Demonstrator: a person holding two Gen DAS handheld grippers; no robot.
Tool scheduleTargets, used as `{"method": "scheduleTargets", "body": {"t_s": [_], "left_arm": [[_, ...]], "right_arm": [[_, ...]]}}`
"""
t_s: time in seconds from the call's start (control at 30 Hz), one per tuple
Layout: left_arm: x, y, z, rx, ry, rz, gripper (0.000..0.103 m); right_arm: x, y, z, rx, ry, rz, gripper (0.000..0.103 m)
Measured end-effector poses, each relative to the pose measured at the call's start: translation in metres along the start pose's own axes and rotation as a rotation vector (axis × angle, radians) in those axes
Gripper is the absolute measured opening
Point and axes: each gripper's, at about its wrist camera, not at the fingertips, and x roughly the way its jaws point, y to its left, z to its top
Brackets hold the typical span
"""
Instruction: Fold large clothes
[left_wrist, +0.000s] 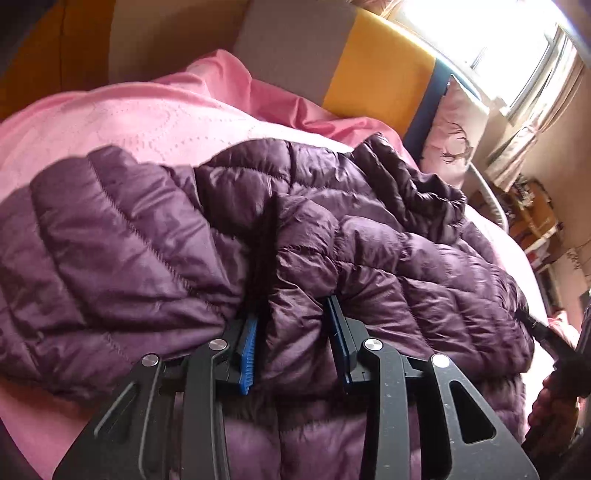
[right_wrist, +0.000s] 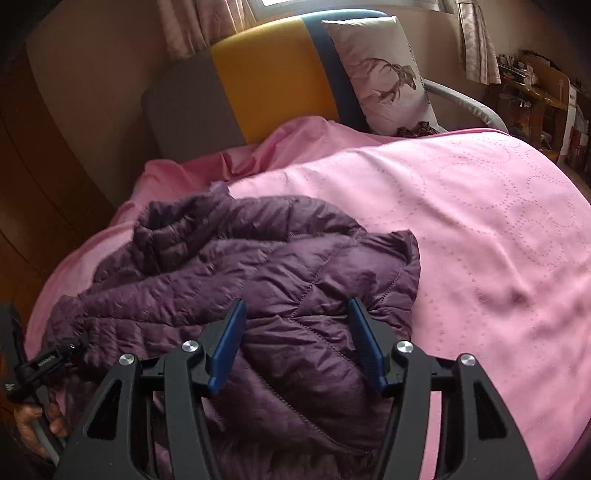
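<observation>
A dark purple quilted puffer jacket (left_wrist: 332, 236) lies crumpled on a pink bedspread (left_wrist: 129, 118). My left gripper (left_wrist: 291, 325) has its jaws wide apart, with a bulge of the jacket fabric between its blue pads (left_wrist: 247, 350); the tips press into the jacket. In the right wrist view the jacket (right_wrist: 258, 266) lies bunched at the left of the bed. My right gripper (right_wrist: 295, 310) is open, its pads (right_wrist: 364, 343) astride a fold of the jacket near its right edge. The left gripper also shows in the right wrist view (right_wrist: 62, 354) at the jacket's left end.
A grey, yellow and blue headboard (right_wrist: 273, 74) stands behind the bed, with a deer-print pillow (right_wrist: 384, 74) against it. A wooden wardrobe (right_wrist: 33, 177) is at the left. Shelves with clutter (right_wrist: 532, 85) stand beside the bed's right. The bedspread (right_wrist: 480, 221) stretches to the right.
</observation>
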Motion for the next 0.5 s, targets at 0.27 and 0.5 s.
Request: {"method": "scheduleTargets", "body": {"t_s": [0.27,0.5], "left_arm": [[0.019,0.009,-0.009,-0.022,-0.012,0.005,0.033],[-0.044,0.036,-0.031,-0.137,-0.079,-0.024,0.071]], "right_arm": [[0.046,-0.009,-0.021,-0.053,-0.011,-0.095,0.052],[0.032,-0.001,-0.018,-0.088,0.011,-0.125,0.065]]}}
